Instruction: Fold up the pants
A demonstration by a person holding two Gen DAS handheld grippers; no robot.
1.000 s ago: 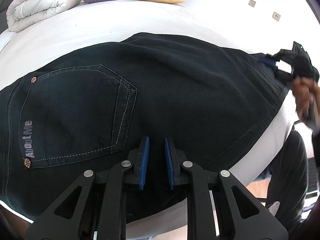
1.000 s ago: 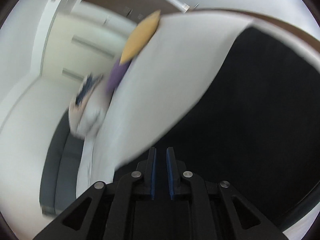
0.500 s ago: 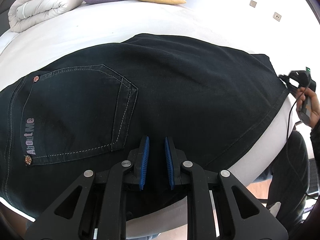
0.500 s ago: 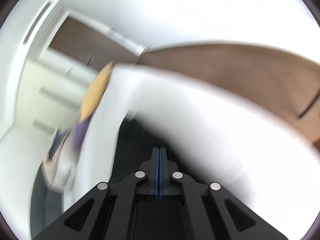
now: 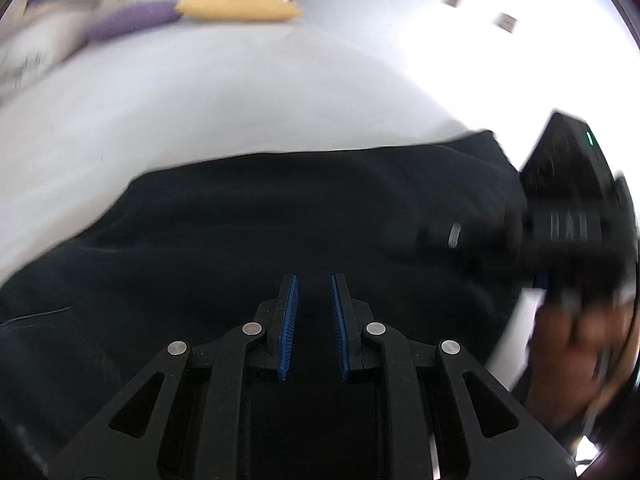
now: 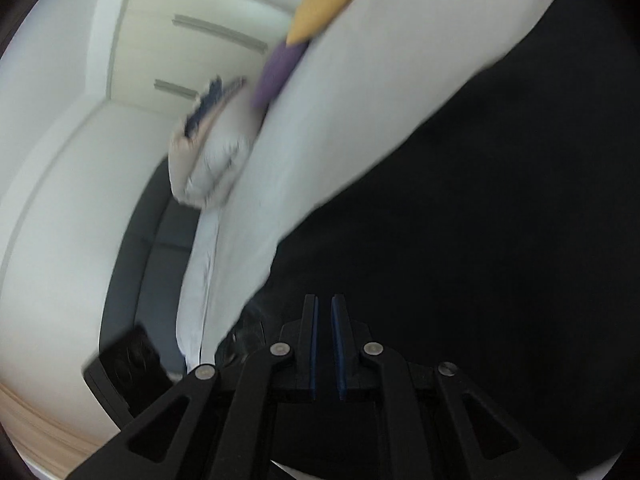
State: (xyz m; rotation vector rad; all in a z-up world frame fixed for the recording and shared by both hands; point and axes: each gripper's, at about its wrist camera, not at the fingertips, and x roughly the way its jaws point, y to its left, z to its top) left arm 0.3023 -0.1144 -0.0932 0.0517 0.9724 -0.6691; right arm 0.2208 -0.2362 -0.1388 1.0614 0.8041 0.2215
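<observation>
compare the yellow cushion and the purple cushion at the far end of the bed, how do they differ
The yellow cushion is yellow; the purple cushion is purple. In the left wrist view the yellow one lies to the right, the purple one left of it, nearer the rolled duvet. Both are elongated and lie flat on the white bed, ends meeting.

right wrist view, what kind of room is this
Most likely a bedroom: a white bed with yellow and purple pillows, a folded duvet and a cream built-in wardrobe behind.

No text, brand, number or sign is showing readably in either view; both pictures are blurring, and the dark pants (image 5: 280, 216) are presenting no legible label here.
</observation>
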